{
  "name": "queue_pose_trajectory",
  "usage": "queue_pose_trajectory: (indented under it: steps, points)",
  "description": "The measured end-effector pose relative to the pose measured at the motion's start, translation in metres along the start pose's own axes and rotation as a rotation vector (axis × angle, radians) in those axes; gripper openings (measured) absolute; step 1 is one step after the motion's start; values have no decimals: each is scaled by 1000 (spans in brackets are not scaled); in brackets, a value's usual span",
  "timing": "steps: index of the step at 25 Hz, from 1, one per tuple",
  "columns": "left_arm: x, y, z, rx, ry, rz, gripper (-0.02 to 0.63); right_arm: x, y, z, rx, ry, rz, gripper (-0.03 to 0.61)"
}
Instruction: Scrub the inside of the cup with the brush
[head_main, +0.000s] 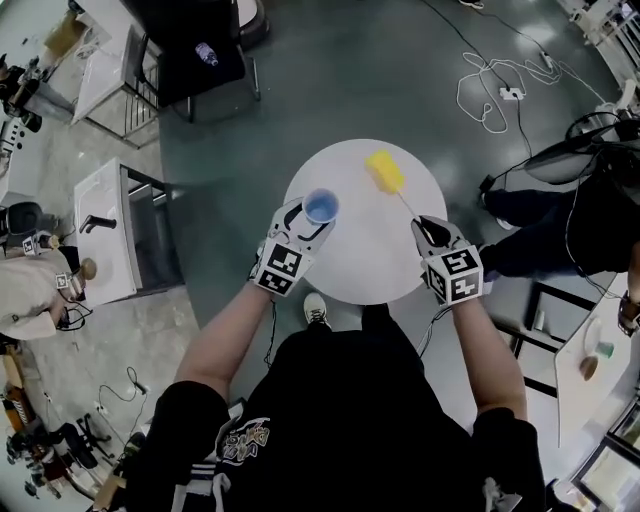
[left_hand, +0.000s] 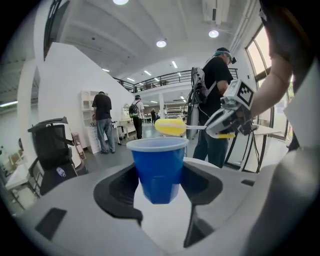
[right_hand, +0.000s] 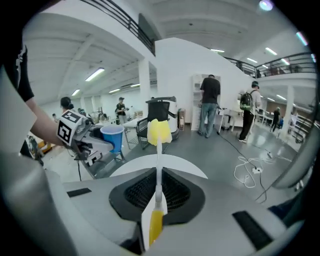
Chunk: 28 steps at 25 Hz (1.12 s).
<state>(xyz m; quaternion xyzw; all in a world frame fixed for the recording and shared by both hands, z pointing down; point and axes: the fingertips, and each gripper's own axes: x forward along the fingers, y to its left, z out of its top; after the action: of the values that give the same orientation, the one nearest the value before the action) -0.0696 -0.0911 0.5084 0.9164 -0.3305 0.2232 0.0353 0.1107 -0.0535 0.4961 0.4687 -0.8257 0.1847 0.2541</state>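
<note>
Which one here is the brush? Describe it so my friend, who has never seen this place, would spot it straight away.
Find the round white table on the grey floor. Over its right half, the right claw grips a thin white-stemmed brush with a yellow sponge head. Its only neighbour is a squat blue plastic cup; the brush alone is long, thin and yellow-tipped.

We see the cup (left_hand: 159, 167) as smooth blue plastic, slightly glossy. The brush (right_hand: 159, 170) has a porous yellow sponge head, a thin white plastic stem and a glossy yellow grip. The right gripper (right_hand: 158, 185) looks matt grey plastic, its pads (right_hand: 176, 192) black and ribbed. The round table (head_main: 365, 270) is smooth matt white.
</note>
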Motion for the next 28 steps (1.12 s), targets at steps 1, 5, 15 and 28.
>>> queue_pose_trajectory:
  steps: [1,5,15,28]
  points:
    - [1,0,0,-21,-12,12,255,3,-3,-5,30,-5,-15,43]
    - [6,-3,0,-75,-46,60,255,14,-14,-28,105,-9,-69,43]
    - [41,-19,-25,-123,-34,149,255,45,-27,-85,122,71,-86,43]
    - [84,-17,-84,-149,30,245,255,99,-41,-137,78,170,-36,43]
